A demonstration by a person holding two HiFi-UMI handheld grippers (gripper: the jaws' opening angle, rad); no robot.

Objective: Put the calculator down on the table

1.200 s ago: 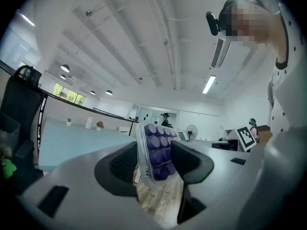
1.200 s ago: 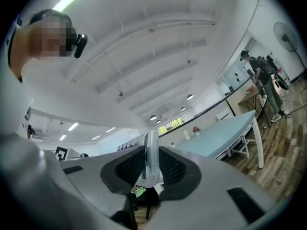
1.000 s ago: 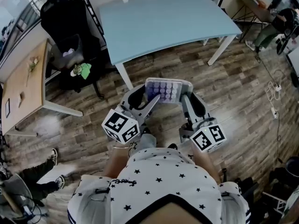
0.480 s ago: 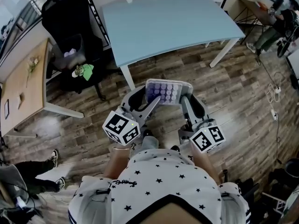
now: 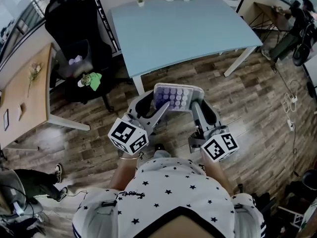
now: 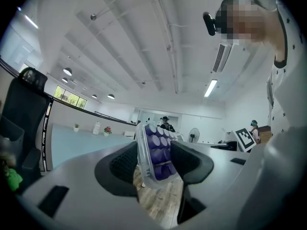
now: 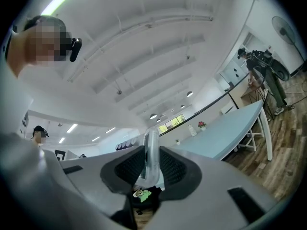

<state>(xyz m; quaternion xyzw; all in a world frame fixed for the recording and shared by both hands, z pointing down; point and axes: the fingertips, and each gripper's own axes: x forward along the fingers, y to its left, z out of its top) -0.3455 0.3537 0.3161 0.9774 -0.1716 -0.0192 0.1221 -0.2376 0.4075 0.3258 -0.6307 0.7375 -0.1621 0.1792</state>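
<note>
Left claw (image 6: 154, 158) and right claw (image 7: 151, 163) each clamp the calculator (image 5: 178, 97), not yet set on the counter (image 5: 188, 29) ahead of them.

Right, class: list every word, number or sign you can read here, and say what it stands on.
No text can be read anywhere.
On the calculator, the purple keys' markings are too small to read.
On the marker cubes, there are square patterns only, no letters or digits.

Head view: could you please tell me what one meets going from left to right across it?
Wooden desk → black chair → left gripper → calculator → right gripper
</note>
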